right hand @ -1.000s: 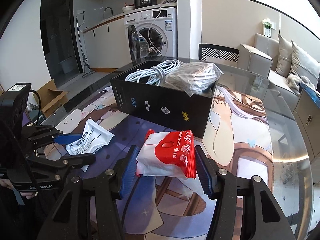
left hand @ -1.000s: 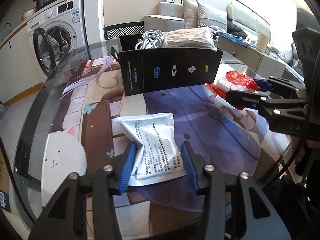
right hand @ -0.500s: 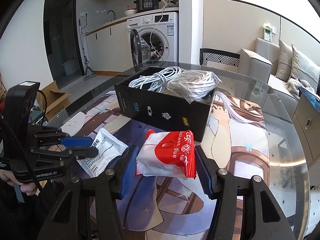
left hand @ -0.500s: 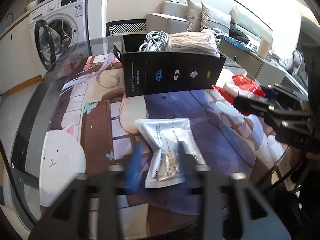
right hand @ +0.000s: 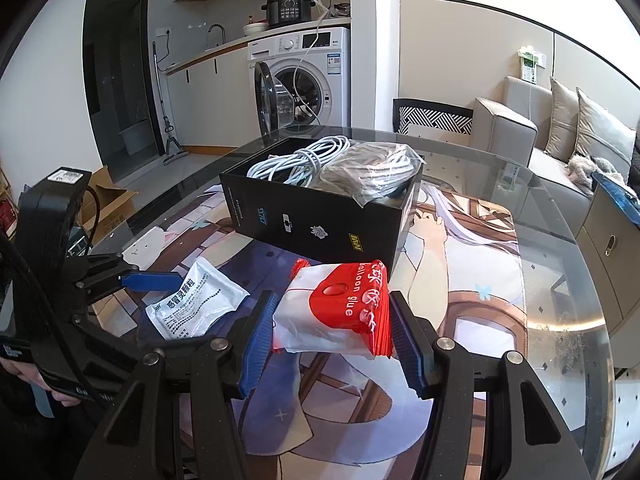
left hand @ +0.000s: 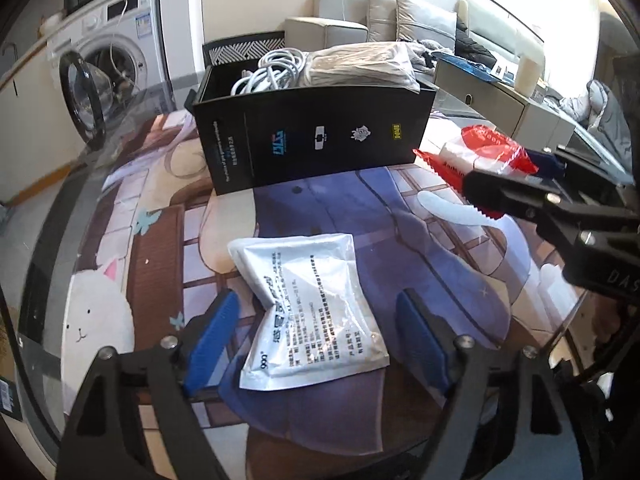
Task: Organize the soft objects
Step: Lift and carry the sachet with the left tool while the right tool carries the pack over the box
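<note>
A white printed pouch (left hand: 312, 312) lies flat on the picture mat. My left gripper (left hand: 316, 308) straddles it, and its jaws are opening, with both blue pads clear of the pouch's sides. In the right wrist view that pouch (right hand: 196, 308) shows beside the left gripper (right hand: 168, 312). My right gripper (right hand: 334, 304) is shut on a red and white packet (right hand: 340, 312), held just above the table in front of the black box (right hand: 320, 216). From the left wrist view this packet (left hand: 480, 152) is at the right. The box holds a white cable coil (right hand: 304, 158) and a bagged grey bundle (right hand: 372, 172).
The round glass table's rim (right hand: 580, 280) curves close on the right. A washing machine with its door open (right hand: 296, 84) stands behind the table. A patterned chair (right hand: 436, 116) and a sofa (right hand: 504, 128) are at the far side. A cardboard box (right hand: 108, 204) sits on the floor at the left.
My left gripper's jaws have spread off the white pouch, which has flattened out on the mat. The right gripper keeps the red packet still.
</note>
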Demonstrator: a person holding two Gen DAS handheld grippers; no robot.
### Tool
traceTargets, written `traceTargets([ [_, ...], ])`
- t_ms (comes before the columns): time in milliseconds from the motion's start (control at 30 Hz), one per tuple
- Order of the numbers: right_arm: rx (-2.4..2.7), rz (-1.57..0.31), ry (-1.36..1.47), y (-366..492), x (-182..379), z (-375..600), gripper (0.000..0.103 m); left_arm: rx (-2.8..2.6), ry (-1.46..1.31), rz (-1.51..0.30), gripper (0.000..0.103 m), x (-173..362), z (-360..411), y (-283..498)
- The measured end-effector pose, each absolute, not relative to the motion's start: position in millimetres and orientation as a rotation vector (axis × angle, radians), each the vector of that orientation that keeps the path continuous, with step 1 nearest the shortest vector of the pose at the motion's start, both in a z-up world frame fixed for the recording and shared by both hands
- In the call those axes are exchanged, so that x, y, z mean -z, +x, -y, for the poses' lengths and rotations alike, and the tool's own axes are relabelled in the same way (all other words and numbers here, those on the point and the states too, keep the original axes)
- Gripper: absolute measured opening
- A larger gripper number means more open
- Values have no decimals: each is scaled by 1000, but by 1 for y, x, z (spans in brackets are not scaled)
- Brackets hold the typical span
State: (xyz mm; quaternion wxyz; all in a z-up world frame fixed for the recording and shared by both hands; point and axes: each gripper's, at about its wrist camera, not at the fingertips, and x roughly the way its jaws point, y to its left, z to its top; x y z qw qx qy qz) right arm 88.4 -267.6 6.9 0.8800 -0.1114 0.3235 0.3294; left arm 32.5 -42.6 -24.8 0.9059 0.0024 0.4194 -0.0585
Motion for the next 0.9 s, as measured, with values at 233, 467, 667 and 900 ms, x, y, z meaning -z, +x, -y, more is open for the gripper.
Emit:
traceTargets([
  [233,-684,-673,-234,88,-7,268,56,144,31,-832,33,20,37,33],
  [467,-686,-658,-230,87,-9,271,56,167,-30,-790,27,14,22,28],
  [667,-701,-633,-221,84,-13,269,56,175,-76,-743,27,0,11,24],
  [900,-709,-595,-218,85,-22,267,56,168,-100,-666,27,-21,-2,26],
])
